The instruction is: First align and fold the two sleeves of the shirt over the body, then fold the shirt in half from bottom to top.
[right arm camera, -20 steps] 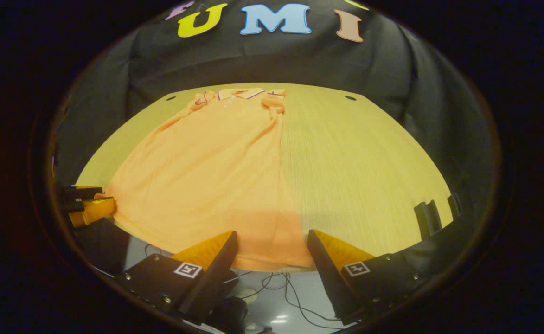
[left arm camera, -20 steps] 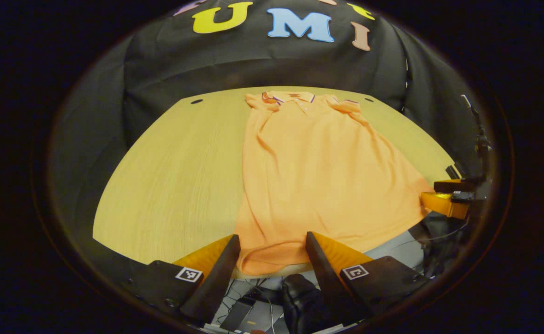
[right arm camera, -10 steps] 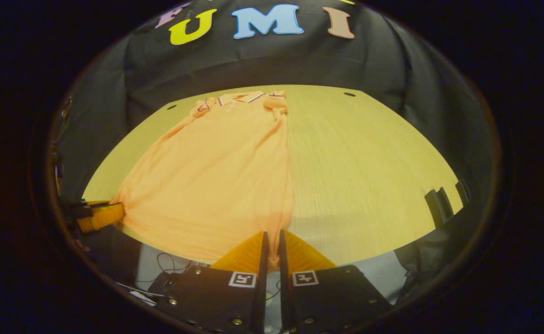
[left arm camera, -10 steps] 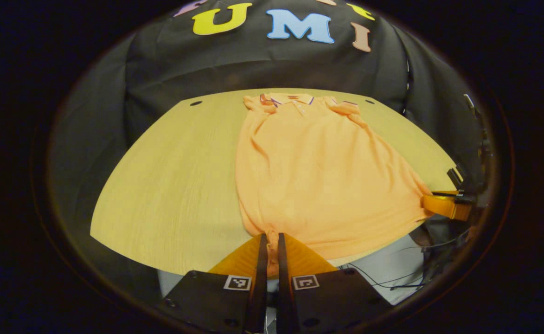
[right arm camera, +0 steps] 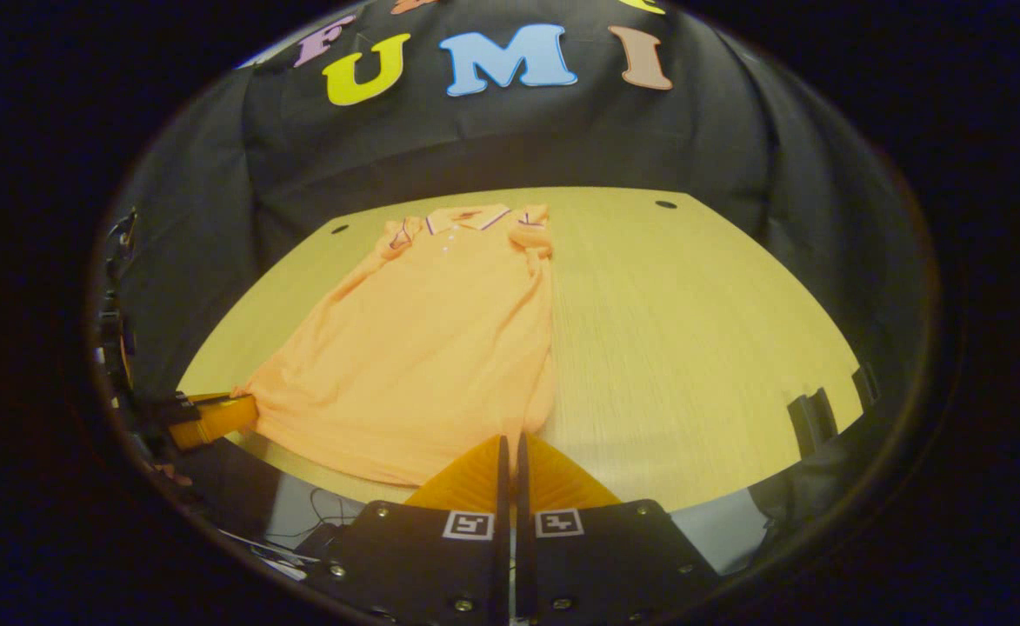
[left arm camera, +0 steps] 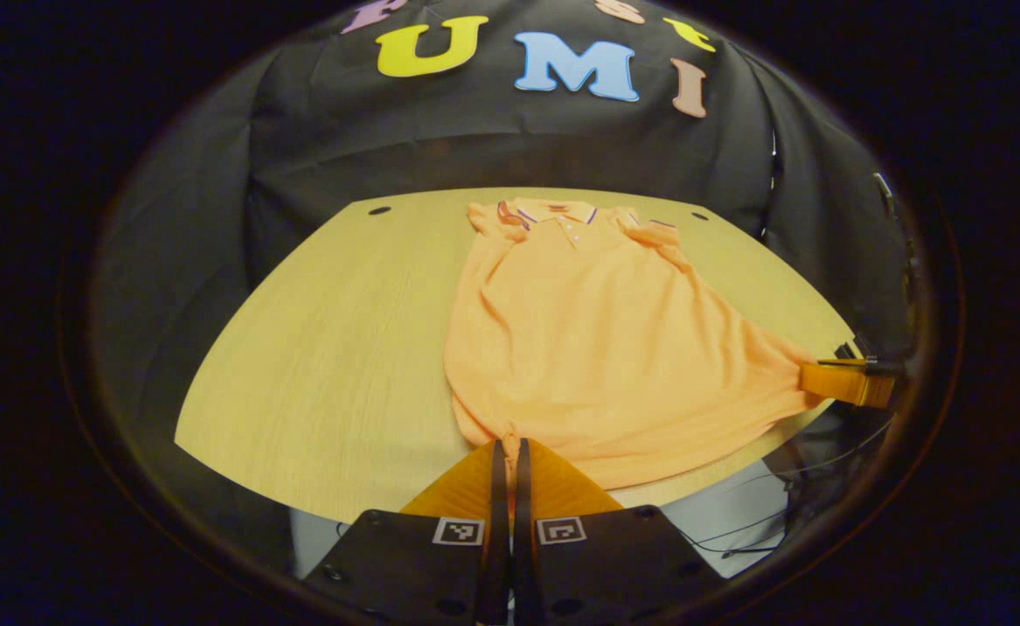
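The big wooden table spreads out ahead of both claws, and the orange shirt lies flat on it, collar at the far end, bottom edge at the near end. Both sleeves look tucked in over the body up by the collar, though they are small and far off, so I can't be sure they sit straight.

The left gripper is pinched tight on one bottom corner, right at its tips. The right gripper is pinched tight on the other bottom corner the same way.

What could go wrong, I think: the bite on each corner is tiny, so the cloth could slip out when it is lifted. If one claw goes faster or higher than the other, the bottom edge could land crooked at the collar. If the claws pull apart too hard, the shirt could slide along the table and the sleeves could flop out.

Hard to see: how much cloth sits between the tips, and whether both layers got caught. The hem just in front of the claws curves off the table edge.
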A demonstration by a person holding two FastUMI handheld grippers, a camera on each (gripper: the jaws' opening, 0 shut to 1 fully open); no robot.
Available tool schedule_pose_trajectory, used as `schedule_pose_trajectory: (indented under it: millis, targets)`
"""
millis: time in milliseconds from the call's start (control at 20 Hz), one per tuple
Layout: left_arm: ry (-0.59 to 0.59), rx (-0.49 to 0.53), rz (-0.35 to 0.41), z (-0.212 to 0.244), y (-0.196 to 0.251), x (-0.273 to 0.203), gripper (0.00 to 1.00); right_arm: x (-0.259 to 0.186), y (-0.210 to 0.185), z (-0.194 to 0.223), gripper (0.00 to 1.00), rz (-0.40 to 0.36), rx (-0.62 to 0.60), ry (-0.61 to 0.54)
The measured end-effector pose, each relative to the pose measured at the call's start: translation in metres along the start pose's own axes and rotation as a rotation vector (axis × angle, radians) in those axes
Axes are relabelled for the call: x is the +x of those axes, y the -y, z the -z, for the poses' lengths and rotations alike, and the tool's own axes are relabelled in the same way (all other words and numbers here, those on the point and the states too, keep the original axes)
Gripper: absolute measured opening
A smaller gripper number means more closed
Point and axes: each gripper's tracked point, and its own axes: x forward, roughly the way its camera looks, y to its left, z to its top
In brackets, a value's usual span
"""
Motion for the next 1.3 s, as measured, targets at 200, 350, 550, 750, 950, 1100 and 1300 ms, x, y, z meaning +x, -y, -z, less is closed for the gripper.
schedule_pose_trajectory:
  millis: [200, 350, 550, 750, 950, 1100, 1300]
  targets:
    - [0.083, 0.015, 0.016, -0.05, 0.012, -0.003, 0.08, -0.006, 0.004, -0.045, 0.03, 0.001, -0.027, 0.078]
    - [0.125, 0.007, 0.032, -0.083, 0.022, -0.001, 0.08, -0.005, 0.009, -0.076, 0.03, 0.01, -0.032, 0.123]
    - [0.152, -0.015, 0.042, -0.124, 0.025, 0.017, 0.08, 0.01, 0.014, -0.112, 0.03, 0.021, -0.032, 0.148]
    - [0.174, -0.047, 0.046, -0.165, 0.023, 0.04, 0.08, 0.031, 0.015, -0.15, 0.03, 0.027, -0.041, 0.171]
    - [0.186, -0.064, 0.047, -0.201, 0.019, 0.068, 0.08, 0.056, 0.014, -0.185, 0.03, 0.025, -0.033, 0.186]
    - [0.199, -0.056, 0.047, -0.226, 0.014, 0.086, 0.08, 0.074, 0.014, -0.21, 0.03, 0.028, -0.041, 0.192]
    - [0.213, -0.054, 0.048, -0.254, 0.01, 0.115, 0.09, 0.096, 0.017, -0.238, 0.03, 0.045, -0.049, 0.2]
